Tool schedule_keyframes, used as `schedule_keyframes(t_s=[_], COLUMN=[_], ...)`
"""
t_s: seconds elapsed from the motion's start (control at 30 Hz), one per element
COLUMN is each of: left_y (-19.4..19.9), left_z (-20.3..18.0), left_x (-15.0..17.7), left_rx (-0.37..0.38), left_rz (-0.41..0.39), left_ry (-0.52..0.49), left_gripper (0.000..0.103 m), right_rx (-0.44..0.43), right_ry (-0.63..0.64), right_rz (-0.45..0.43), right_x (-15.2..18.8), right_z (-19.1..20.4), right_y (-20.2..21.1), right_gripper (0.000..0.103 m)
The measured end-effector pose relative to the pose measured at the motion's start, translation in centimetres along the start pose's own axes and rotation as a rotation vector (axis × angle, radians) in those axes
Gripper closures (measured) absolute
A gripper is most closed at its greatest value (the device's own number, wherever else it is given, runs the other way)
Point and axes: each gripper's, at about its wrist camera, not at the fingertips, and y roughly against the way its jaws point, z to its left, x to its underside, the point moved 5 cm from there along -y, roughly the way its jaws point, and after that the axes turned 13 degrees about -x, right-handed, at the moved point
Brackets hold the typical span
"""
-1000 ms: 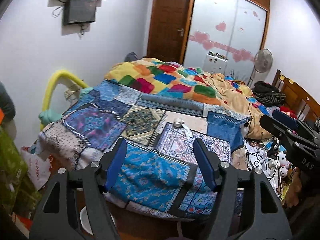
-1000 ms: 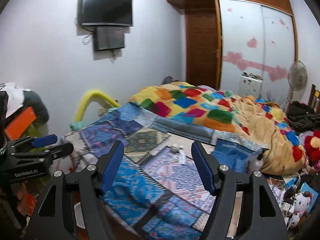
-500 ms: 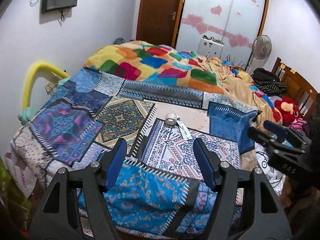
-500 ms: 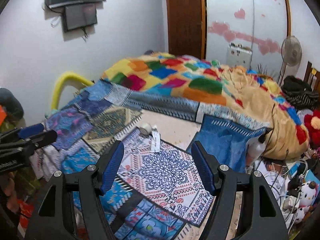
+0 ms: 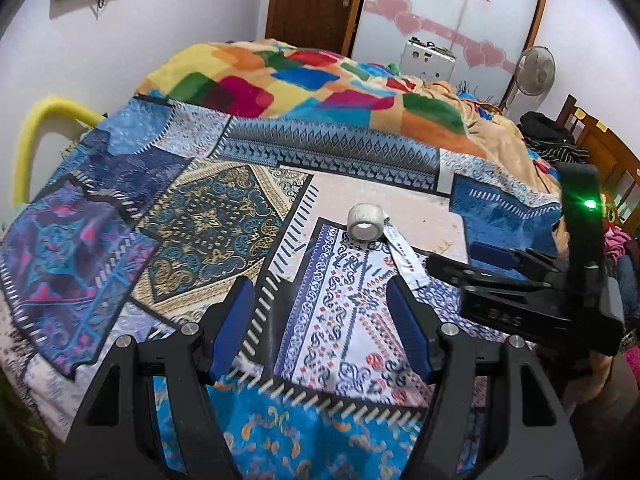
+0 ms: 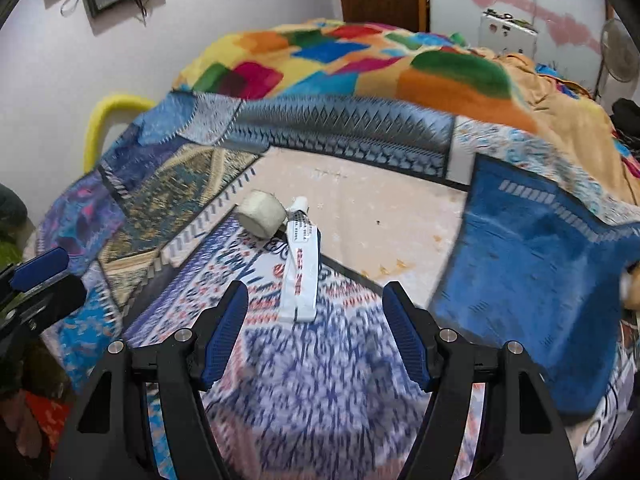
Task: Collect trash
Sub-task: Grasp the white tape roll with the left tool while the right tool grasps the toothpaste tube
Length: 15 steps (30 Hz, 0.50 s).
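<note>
A white tape roll [image 5: 366, 221] lies on the patterned bedspread [image 5: 200, 224], with a flattened white tube [image 5: 404, 258] beside it on the right. In the right wrist view the roll [image 6: 262, 214] and the tube [image 6: 300, 270] lie just ahead of my right gripper [image 6: 316, 332], which is open and empty, with the tube's near end between the fingertips' line. My left gripper [image 5: 322, 328] is open and empty, a little short of both items. The right gripper also shows side-on in the left wrist view [image 5: 460, 268].
A heaped colourful quilt [image 5: 320, 84] covers the far half of the bed. A yellow foam rail [image 5: 34, 128] stands at the left bed edge. A wooden headboard [image 5: 600, 148], a fan [image 5: 536, 68] and a wardrobe [image 5: 448, 12] are at the right and back.
Both grippers have moved forward and down over the bed toward the tape roll and tube, which now look much larger. Both stay open.
</note>
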Motion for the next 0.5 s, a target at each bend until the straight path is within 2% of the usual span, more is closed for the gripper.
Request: schedule_keyframes(t_s=[0.2,0.37,0.43,0.47,0.5], left_y=[-2.5,-3.5,-3.9,-4.1,-4.3], left_z=[0.0,-0.5,-0.8,-1.0,-1.2], left_x=[-0.7,-1.5,-1.8,-2.0,-2.2], left_rx=[0.007,0.013,0.016,0.015,0.019], left_rz=[0.0,-0.008,-0.005,-0.006,-0.007], left_ry=[-0.004,-0.023,-0.033,-0.038,-0.042], left_gripper=[0.035,0.035,0.035,0.035,0.035], right_rx=[-0.001,0.038,0.051,0.074,0.082], right_ry=[0.029,0.072,0.095,0.112,0.127], right_rz=[0.037,0.043,0.045,0.044,0.042], right_x=[-0.9,-1.4,-1.6,-1.6,-1.6], right_z=[-0.5,-0.5,-0.4,-0.3,-0.2], right_y=[-3.7,-4.9,-5.3,-5.4,-5.4], right_gripper=[0.055,0.06,0.07,0.079,0.079])
